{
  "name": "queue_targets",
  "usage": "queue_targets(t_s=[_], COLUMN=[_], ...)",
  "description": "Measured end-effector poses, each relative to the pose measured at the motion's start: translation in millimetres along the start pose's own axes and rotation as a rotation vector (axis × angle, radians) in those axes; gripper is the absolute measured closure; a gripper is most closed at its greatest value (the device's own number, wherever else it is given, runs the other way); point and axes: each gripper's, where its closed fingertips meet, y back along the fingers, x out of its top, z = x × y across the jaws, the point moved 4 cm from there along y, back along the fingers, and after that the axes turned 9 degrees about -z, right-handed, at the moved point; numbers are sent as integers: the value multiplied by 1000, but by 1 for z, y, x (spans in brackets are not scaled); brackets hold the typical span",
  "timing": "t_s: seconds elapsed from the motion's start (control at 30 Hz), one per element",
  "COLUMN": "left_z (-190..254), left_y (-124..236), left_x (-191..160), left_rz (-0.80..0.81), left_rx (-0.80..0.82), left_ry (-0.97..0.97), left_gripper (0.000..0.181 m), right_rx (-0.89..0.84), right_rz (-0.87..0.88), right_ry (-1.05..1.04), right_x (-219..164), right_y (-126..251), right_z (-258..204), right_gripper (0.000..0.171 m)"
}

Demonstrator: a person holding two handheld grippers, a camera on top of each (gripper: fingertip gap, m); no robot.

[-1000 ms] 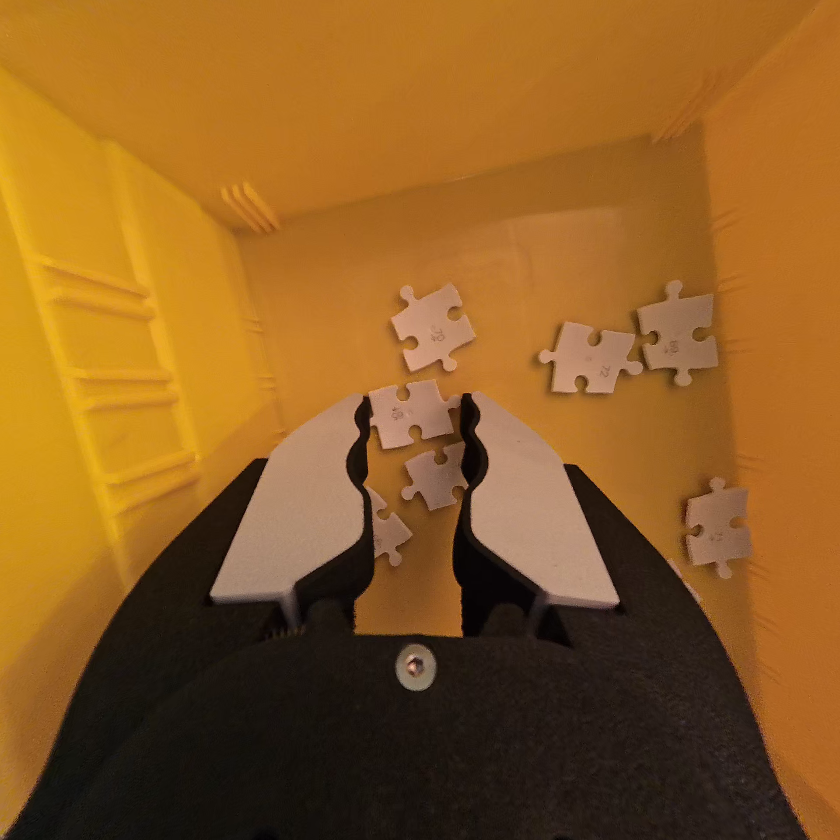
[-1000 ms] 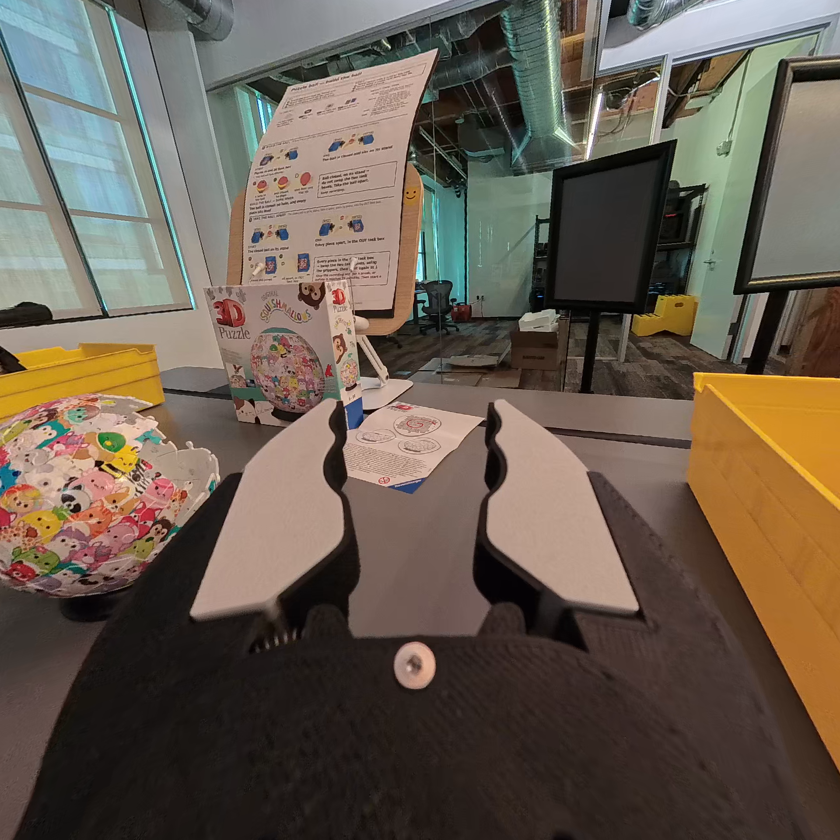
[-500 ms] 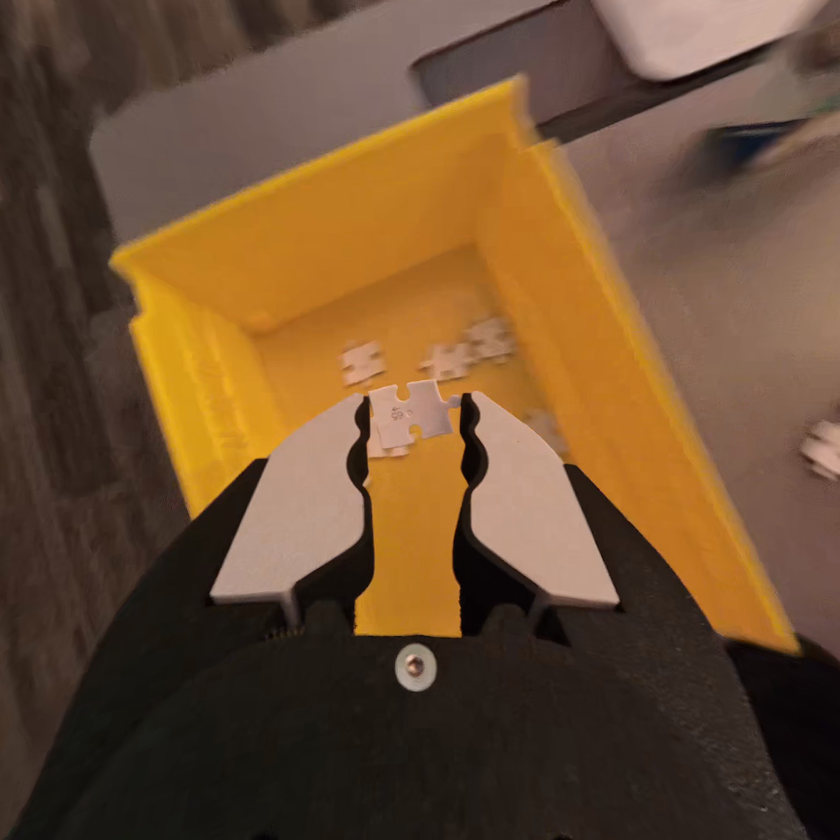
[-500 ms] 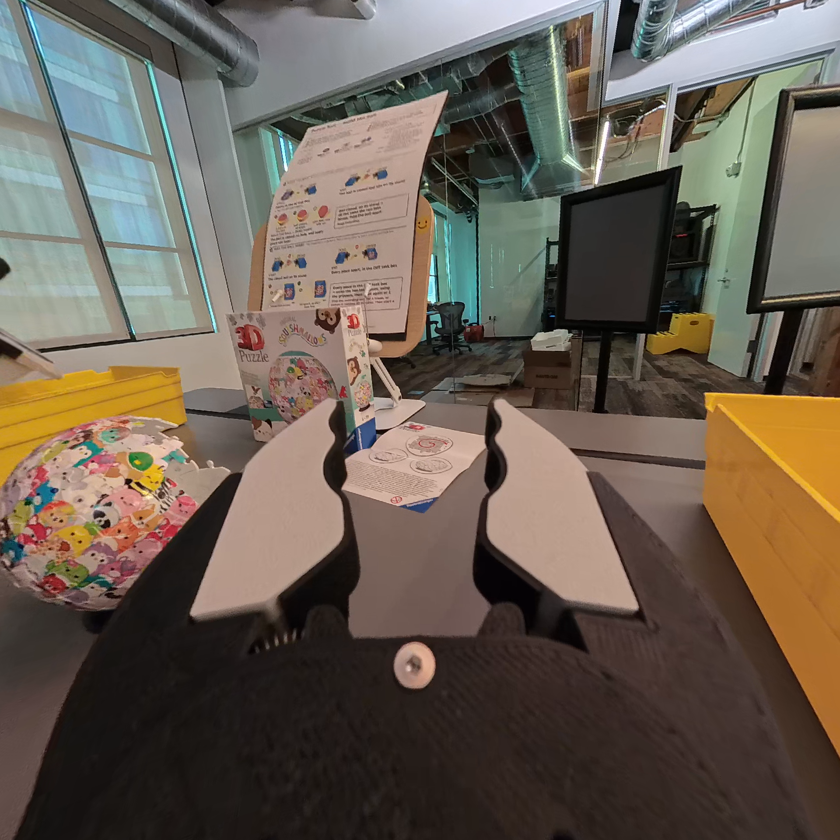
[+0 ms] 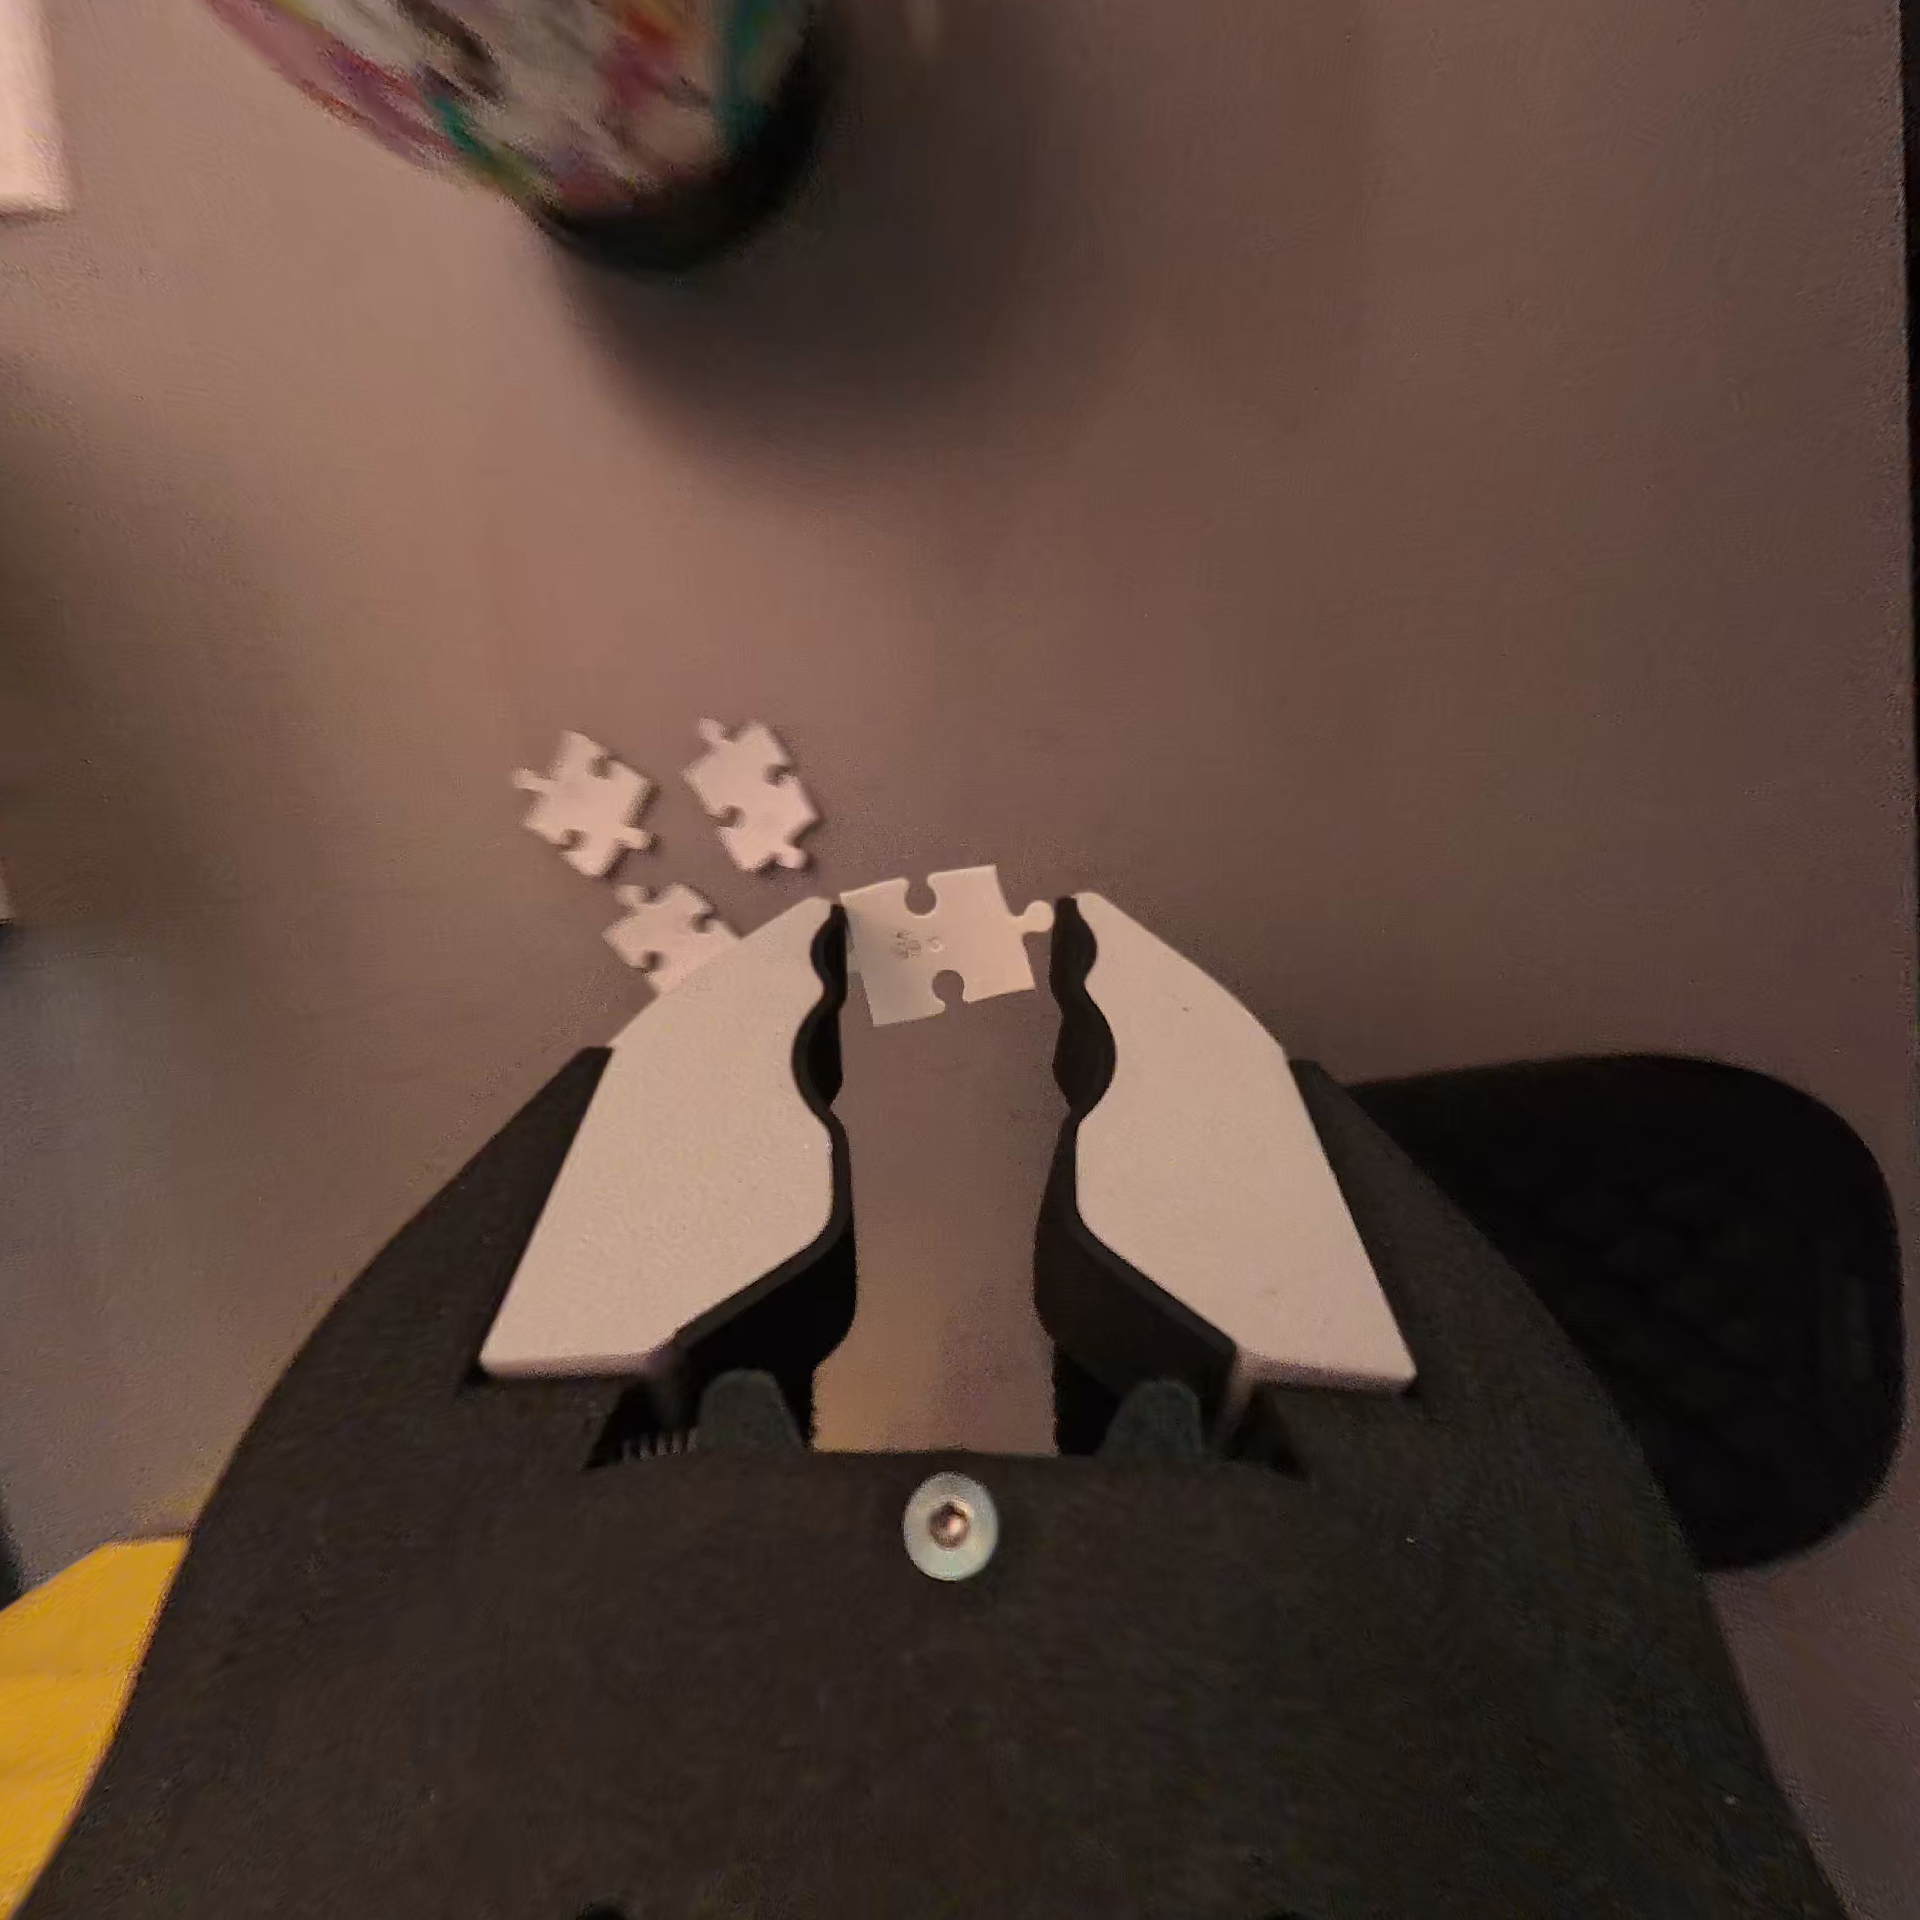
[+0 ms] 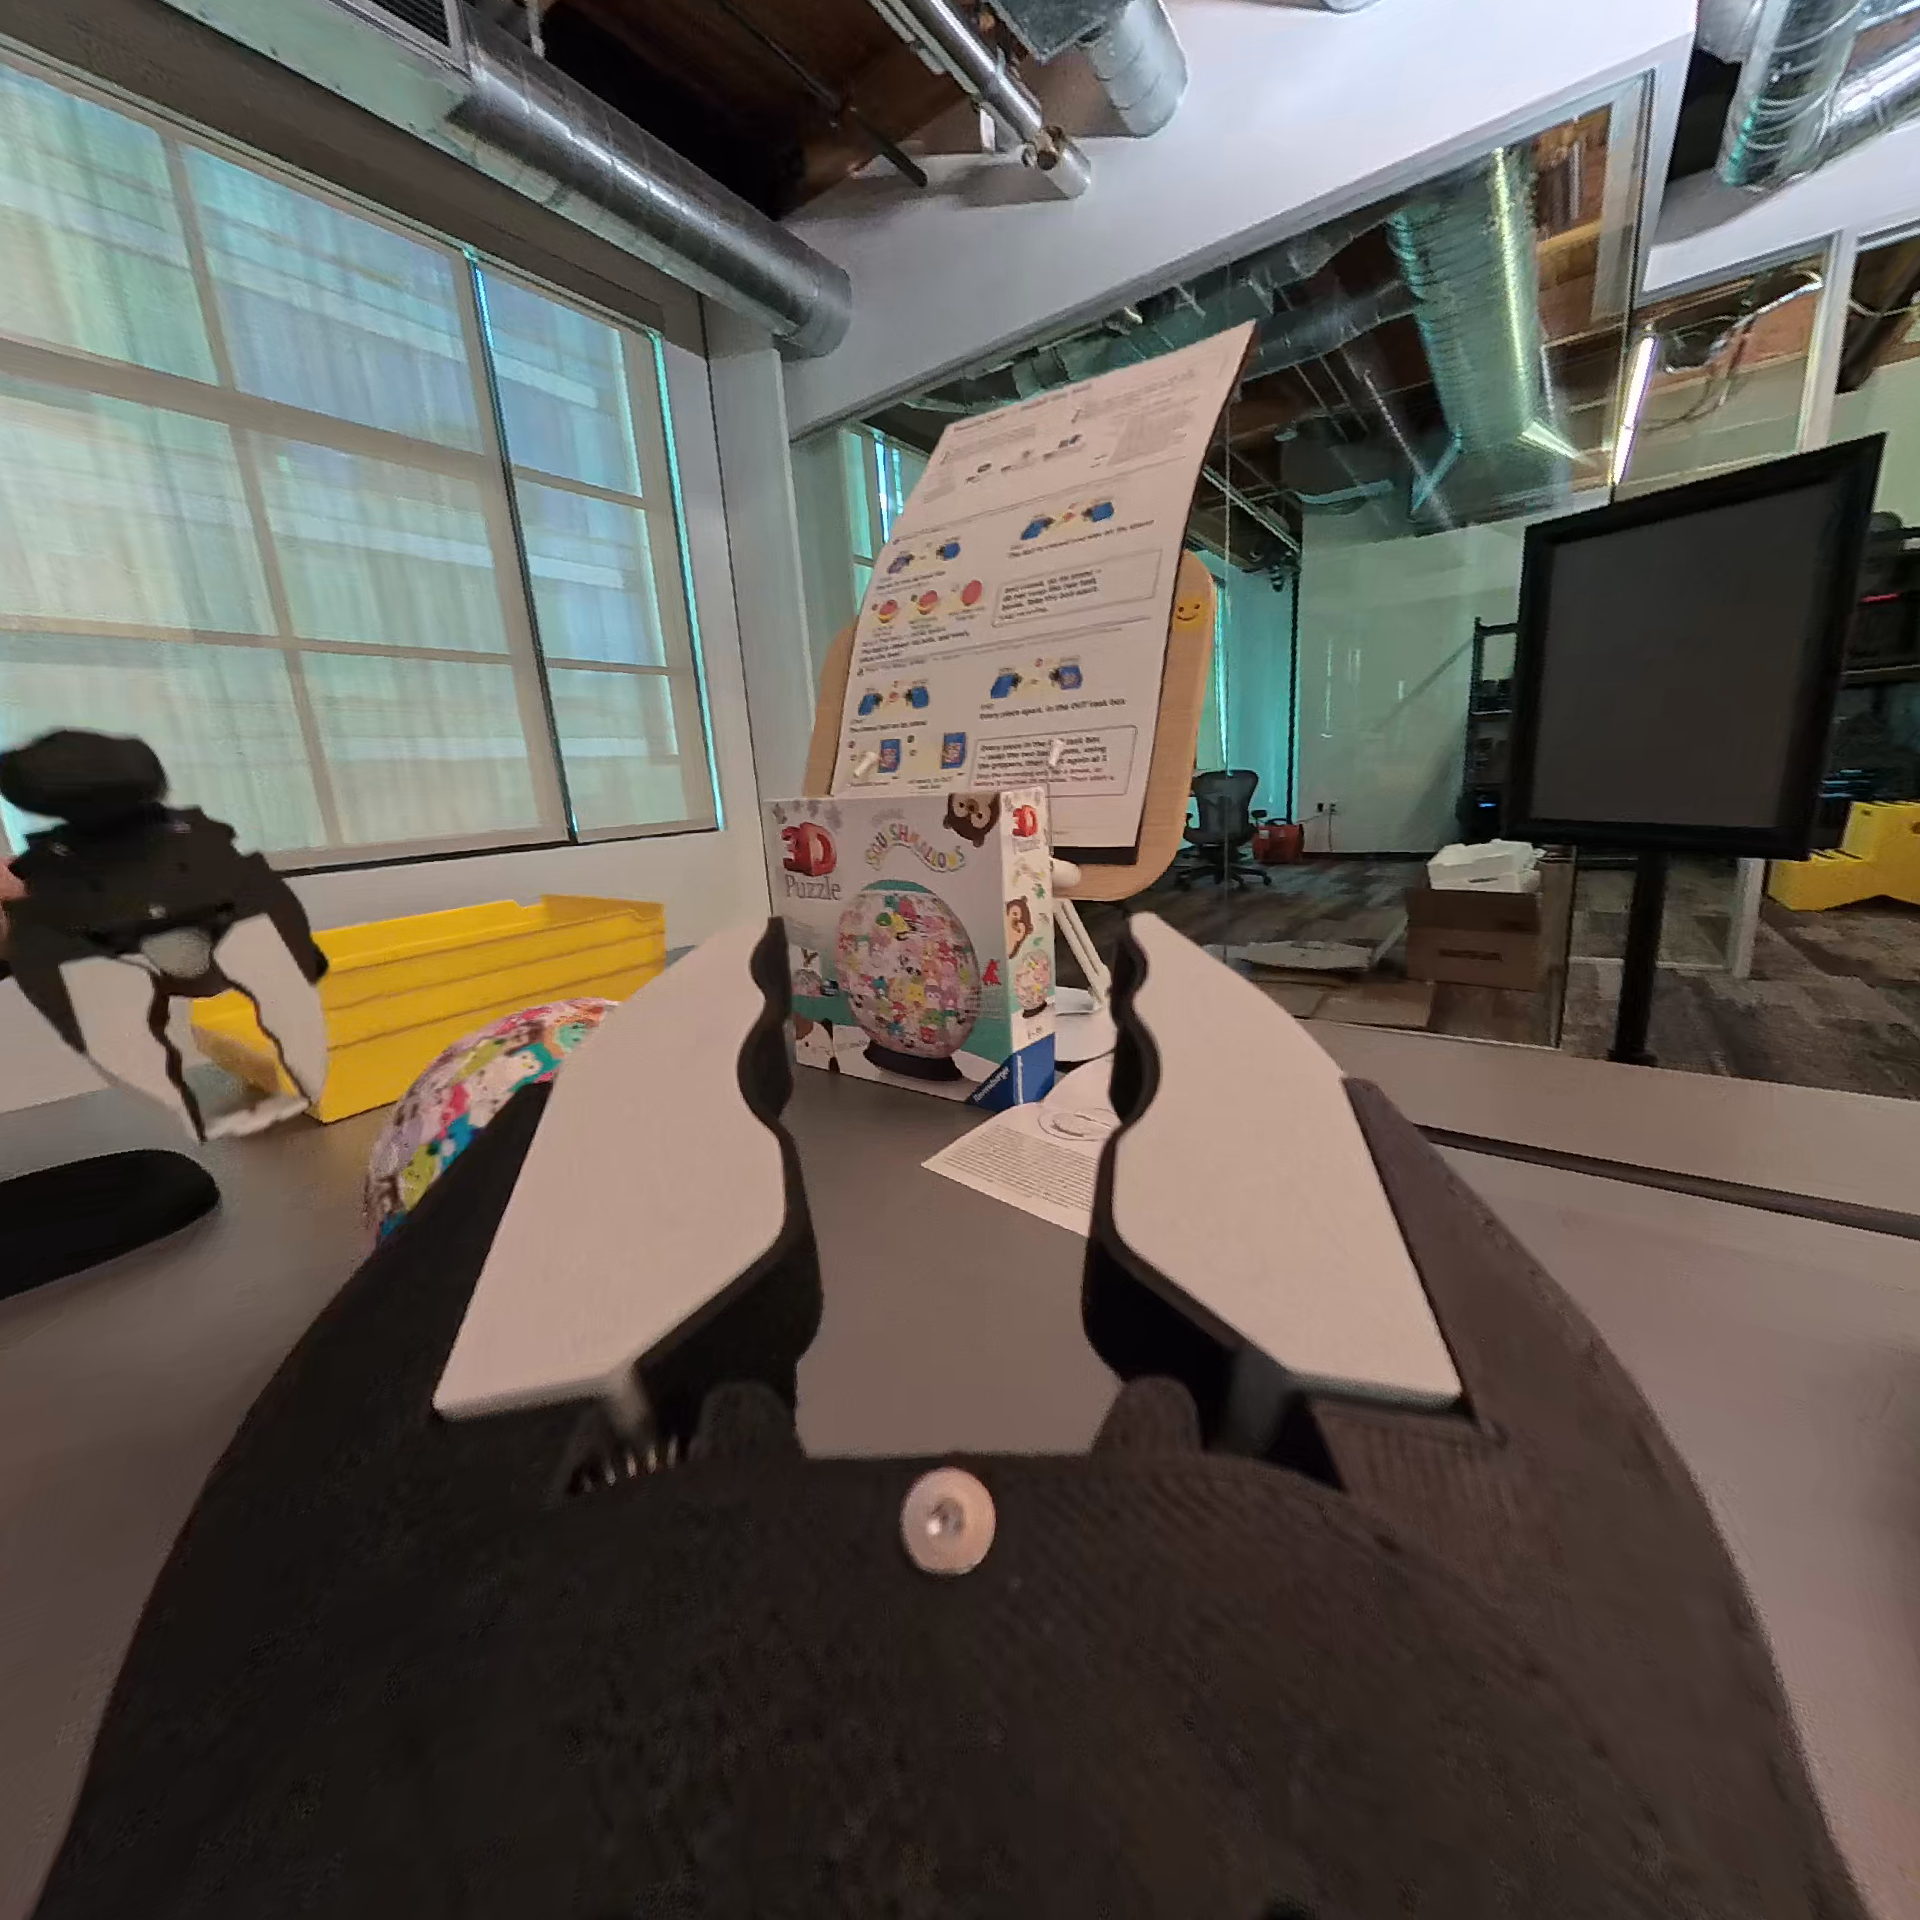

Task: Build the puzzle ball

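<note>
Puzzle ball (image 6: 473, 1091), partly built and bright with colour, sits on the grey bench (image 6: 1662, 1299) in front of a yellow bin (image 6: 457, 966) and left of the puzzle box (image 6: 914, 935). The left tool (image 5: 945, 920) hangs above the bench, clamped on one white puzzle piece (image 5: 940, 940). Three loose pieces (image 5: 748, 795) lie just beyond its left finger. The right tool (image 6: 951, 961) has its fingers apart and holds nothing.
</note>
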Motion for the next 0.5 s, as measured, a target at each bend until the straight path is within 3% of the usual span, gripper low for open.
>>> queue_targets(t_s=[0.27,0.37,0.5], left_z=[7,1,-24], left_y=[-35,-31,-25], left_x=[-7,-5,6], left_rz=[-141,-164,-98], left_rx=[-108,-70,52], left_ry=[-39,19,249], left_gripper=[142,116,131], right_rx=[50,55,63], right_rz=[71,100,116], right_ry=[-60,-72,-78], right_x=[10,14,17], right_y=[9,13,15], right_z=[-4,-4,-6], right_gripper=[111,111,111])
